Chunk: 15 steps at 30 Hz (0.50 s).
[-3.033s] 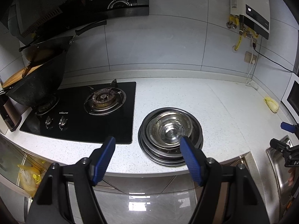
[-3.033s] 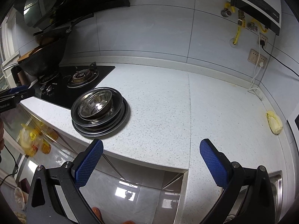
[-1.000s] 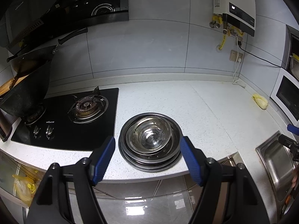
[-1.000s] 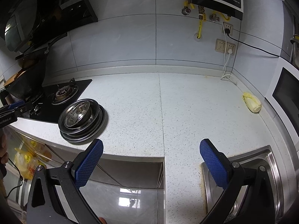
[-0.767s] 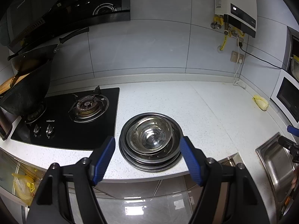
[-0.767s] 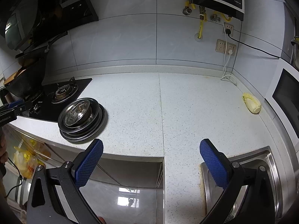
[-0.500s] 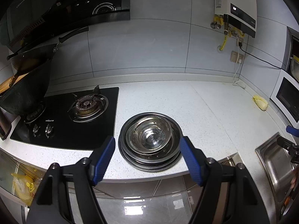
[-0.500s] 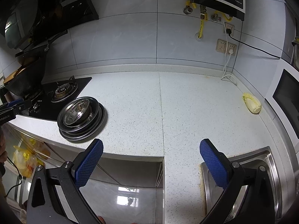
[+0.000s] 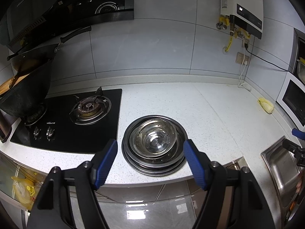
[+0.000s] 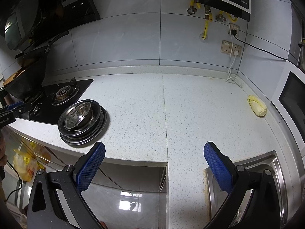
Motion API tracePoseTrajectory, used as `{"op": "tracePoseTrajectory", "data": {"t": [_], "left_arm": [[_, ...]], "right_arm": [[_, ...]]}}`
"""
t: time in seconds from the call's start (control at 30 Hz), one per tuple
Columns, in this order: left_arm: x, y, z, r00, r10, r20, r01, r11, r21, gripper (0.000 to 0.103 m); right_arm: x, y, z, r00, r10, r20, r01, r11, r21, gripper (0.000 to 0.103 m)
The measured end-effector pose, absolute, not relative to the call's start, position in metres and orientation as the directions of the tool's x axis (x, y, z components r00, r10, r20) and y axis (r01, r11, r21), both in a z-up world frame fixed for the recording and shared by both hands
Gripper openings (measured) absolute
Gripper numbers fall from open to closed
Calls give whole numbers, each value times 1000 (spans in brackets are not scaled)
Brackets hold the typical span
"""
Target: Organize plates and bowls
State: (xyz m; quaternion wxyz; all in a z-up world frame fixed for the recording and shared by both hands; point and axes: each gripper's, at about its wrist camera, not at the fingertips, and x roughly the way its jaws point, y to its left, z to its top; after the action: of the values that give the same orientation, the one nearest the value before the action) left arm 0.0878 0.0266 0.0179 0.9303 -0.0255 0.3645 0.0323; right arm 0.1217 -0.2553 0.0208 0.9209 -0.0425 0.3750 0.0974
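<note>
A steel bowl (image 9: 154, 137) sits nested on a stack of steel plates (image 9: 144, 167) near the front edge of the white speckled counter (image 9: 190, 105), just right of the hob. My left gripper (image 9: 150, 151) hangs open in front of the stack, nothing between its blue pads. In the right wrist view the same stack of plates (image 10: 89, 136) with its bowl (image 10: 79, 116) lies at the left. My right gripper (image 10: 154, 151) stands open over the counter's front edge, well to the right of the stack, and holds nothing.
A black gas hob (image 9: 68, 122) with a dark wok (image 9: 24, 93) is left of the stack. A steel sink (image 10: 270, 181) lies at the right, a yellowish lump (image 10: 257, 106) by the white oven (image 10: 291, 103). Cables and sockets (image 10: 231, 47) line the back wall.
Over three seconds both views drew back from the counter, so the stack looks smaller. In the last second nothing visibly moved.
</note>
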Motion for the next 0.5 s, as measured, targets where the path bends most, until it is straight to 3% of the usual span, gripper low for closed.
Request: {"op": "tracePoseTrajectory", "data": {"t": [0.5], "left_arm": [[89,33,18,728,50,-684,-92,995,-25,70]], "right_arm": [[124,-251,20,696,151,-702,-220,975,-8,102]]}}
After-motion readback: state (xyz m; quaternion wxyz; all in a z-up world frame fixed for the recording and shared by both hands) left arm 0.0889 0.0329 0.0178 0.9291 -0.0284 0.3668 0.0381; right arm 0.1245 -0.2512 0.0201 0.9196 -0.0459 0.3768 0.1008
